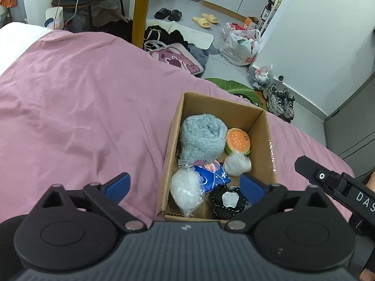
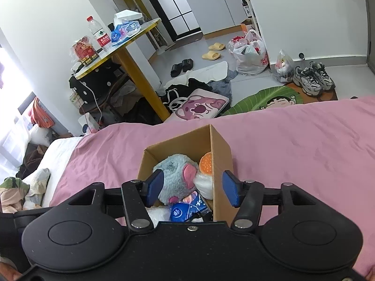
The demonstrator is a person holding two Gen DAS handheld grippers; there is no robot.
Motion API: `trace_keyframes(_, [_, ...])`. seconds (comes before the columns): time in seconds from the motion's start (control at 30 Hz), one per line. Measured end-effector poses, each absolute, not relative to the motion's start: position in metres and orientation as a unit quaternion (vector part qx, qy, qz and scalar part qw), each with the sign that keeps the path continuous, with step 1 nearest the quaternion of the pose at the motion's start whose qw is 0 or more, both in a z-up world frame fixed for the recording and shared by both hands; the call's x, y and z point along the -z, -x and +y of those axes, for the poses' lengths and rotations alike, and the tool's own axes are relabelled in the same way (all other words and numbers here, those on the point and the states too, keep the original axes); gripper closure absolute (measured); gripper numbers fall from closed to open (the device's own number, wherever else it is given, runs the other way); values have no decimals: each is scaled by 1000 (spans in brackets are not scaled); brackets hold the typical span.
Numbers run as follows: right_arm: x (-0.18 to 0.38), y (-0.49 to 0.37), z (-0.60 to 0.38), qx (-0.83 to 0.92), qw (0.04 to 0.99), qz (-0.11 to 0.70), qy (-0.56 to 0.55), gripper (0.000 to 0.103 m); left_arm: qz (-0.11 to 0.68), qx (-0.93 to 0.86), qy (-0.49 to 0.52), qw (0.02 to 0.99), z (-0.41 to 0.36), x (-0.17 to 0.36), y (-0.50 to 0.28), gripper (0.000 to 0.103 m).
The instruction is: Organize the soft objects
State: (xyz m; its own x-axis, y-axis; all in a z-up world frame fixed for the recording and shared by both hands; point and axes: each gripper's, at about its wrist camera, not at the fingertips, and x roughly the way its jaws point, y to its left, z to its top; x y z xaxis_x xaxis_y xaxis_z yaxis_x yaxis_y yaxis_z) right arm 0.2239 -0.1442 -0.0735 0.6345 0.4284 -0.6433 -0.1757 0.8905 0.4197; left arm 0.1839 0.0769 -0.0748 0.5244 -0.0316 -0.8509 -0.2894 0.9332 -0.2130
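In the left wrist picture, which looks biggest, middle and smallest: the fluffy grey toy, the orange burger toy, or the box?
1. Cardboard box, which holds the others.
2. Fluffy grey toy.
3. Orange burger toy, right beside it.

Both views bright, even daylight, no hard shadows. Right wrist view: window [image 2: 14, 107] at far left blown out to white, main light source; the white bedding [image 2: 58, 149] next to it also washed out. Pink bedsheet [image 1: 82, 107] evenly lit, soft shading only in its wrinkles. Inside the cardboard box [image 1: 262, 140] a mild shadow on the near end. Slight glare on the plastic bags [image 1: 241, 46] on the floor. Strong fisheye bend in both: walls & cabinet lines curve toward the edges, corners go dark w/ vignette. Centre fairly sharp; edges soft. Near black housing slightly out of focus. No motion blur seen.
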Motion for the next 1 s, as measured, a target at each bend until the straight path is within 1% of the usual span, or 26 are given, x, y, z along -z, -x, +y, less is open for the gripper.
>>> trace_keyframes(0.27, [62, -211, -155, -166, 892, 384, -172, 32, 458, -78, 170, 869, 78, 57, -167, 1])
trace_keyframes(0.33, [58, -208, -156, -168, 893, 381, -169, 23, 453, -81, 164, 873, 77, 52, -163, 0])
trace_keyframes(0.4, [54, -205, -157, -168, 895, 378, -164, 18, 447, -84, 163, 876, 78, 48, -159, 0])
trace_keyframes(0.47, [50, -203, -158, -167, 895, 380, -162, 15, 440, -87, 163, 879, 79, 43, -155, 0])
trace_keyframes(0.53, [46, -199, -160, -170, 894, 381, -164, 8, 438, -85, 157, 881, 78, 40, -151, 0])
trace_keyframes(0.63, [39, -193, -163, -169, 898, 375, -159, 0, 435, -83, 148, 884, 76, 34, -145, 0])
trace_keyframes(0.77, [30, -184, -169, -170, 899, 371, -158, 0, 433, -76, 127, 889, 69, 25, -136, 0])
trace_keyframes(1.0, [18, -169, -170, -174, 900, 374, -139, 0, 428, -69, 130, 892, 69, 10, -120, 0])
